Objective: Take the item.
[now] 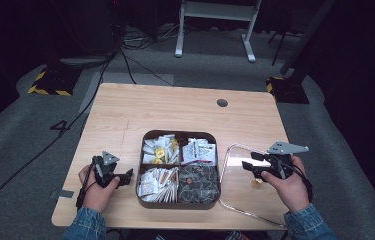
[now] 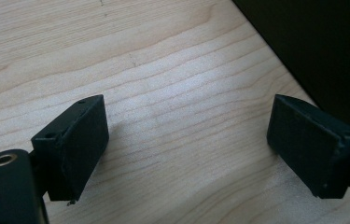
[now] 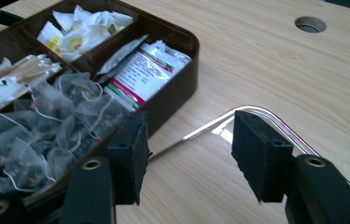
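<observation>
Worktop (image 1: 140, 107): one, pale wood grain, with one round cable hole (image 1: 222, 103) near its far edge.

Tray (image 1: 178, 204): one, dark brown, rounded corners, near the middle of the worktop toward the person's side. Four compartments counted. Far left held white sachets with yellow print (image 1: 159, 149). Far right held white packets with red and green print (image 1: 198, 151). Near left held a stack of pale paper sachets (image 1: 158, 182). Near right held mesh tea bags with dark contents and white strings (image 1: 198, 182). Individual packets too crowded to count.

Clear lid (image 1: 230, 155): one, transparent with rounded corners, lay flat on the worktop just right of the tray. In the right gripper view its shining rim ran between the two jaws, lower down on the wood.

Hands: two, both in denim sleeves, entering from the near edge.

Left tool (image 1: 126, 177): held low on the worktop just left of the tray, pointed toward it. Jaws stood wide apart, bare wood between them, nothing gripped.

Right tool (image 1: 247, 166): held above the clear lid, pointed toward the tray, grey plate on top. Jaws stood parted at a moderate gap, nothing pressed between the pads.
</observation>
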`<state>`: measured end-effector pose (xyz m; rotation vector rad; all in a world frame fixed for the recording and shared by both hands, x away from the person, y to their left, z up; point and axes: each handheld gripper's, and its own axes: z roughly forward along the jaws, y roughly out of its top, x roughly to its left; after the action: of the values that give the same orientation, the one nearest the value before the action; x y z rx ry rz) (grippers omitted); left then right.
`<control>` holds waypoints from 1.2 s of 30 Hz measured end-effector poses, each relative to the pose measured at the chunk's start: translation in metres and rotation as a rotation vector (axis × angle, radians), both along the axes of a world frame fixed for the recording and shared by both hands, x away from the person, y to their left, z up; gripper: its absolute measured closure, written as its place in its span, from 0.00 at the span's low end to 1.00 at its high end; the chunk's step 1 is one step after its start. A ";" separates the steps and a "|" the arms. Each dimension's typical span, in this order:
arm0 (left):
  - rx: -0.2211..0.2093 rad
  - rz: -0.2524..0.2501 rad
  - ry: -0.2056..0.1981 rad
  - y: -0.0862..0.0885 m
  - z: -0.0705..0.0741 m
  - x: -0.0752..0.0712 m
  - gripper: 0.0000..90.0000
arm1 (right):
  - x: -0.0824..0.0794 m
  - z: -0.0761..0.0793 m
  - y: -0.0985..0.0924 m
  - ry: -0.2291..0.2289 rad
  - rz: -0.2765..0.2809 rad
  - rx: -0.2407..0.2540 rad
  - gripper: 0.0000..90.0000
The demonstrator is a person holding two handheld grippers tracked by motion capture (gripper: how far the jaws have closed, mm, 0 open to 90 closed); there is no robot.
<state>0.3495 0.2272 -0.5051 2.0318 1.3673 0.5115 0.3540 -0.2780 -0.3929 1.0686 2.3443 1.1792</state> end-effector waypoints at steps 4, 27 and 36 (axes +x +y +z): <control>0.002 0.001 -0.001 0.000 0.000 0.000 0.15 | 0.003 0.005 0.012 -0.006 0.014 0.008 0.55; 0.001 0.001 -0.001 0.000 0.000 -0.001 0.15 | 0.050 -0.008 0.117 0.075 0.130 -0.041 0.61; 0.001 0.002 -0.002 0.000 0.000 -0.001 0.15 | 0.060 -0.026 0.134 0.132 0.128 -0.069 0.61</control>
<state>0.3484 0.2270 -0.5051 2.0305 1.3683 0.5150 0.4140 -0.1439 -0.4187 1.0150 2.5688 1.0916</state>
